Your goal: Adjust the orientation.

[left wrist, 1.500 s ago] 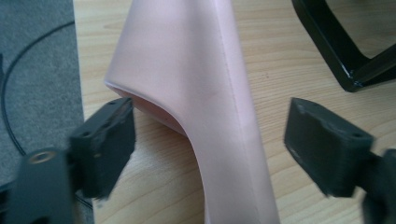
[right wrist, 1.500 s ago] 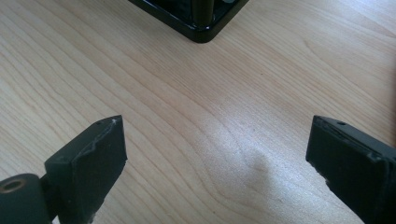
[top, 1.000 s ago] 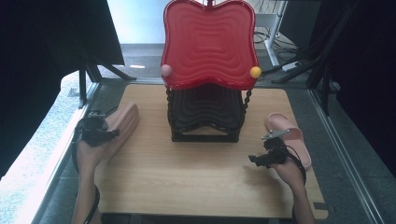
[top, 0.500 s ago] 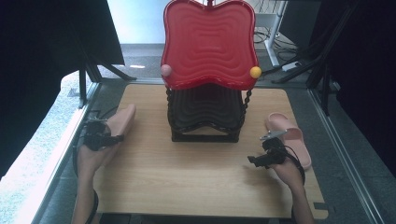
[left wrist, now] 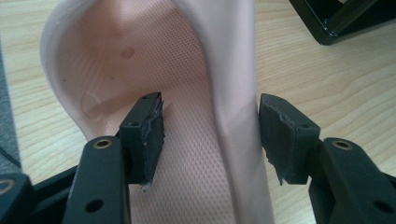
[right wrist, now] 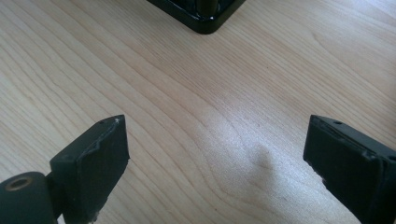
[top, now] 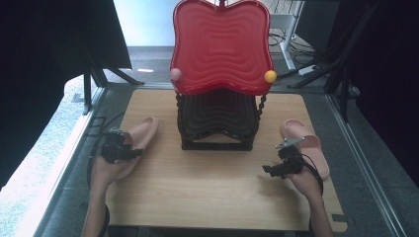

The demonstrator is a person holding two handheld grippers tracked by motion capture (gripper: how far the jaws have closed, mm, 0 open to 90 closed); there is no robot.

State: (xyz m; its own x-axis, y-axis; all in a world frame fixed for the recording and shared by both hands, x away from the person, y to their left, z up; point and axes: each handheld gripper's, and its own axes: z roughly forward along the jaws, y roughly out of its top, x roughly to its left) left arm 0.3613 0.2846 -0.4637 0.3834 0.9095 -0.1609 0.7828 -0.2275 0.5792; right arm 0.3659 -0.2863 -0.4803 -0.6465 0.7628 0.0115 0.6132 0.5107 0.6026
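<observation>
Light, soft foam slipper point(left wrist: 187, 140), best pinched at side wall between left gripper point(left wrist: 210, 135) jaws, parted, gripping nothing.

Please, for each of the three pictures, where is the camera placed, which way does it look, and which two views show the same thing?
High view: above the person's side, looking forward and down on the table; both forearms enter from below.
Left gripper view: rides the left hand-held gripper, whose open jaws straddle the side wall of the left slipper.
Right gripper view: rides the right hand-held gripper, jaws open over bare wood.
Shared: both gripper views catch a corner of the black rack.
</observation>
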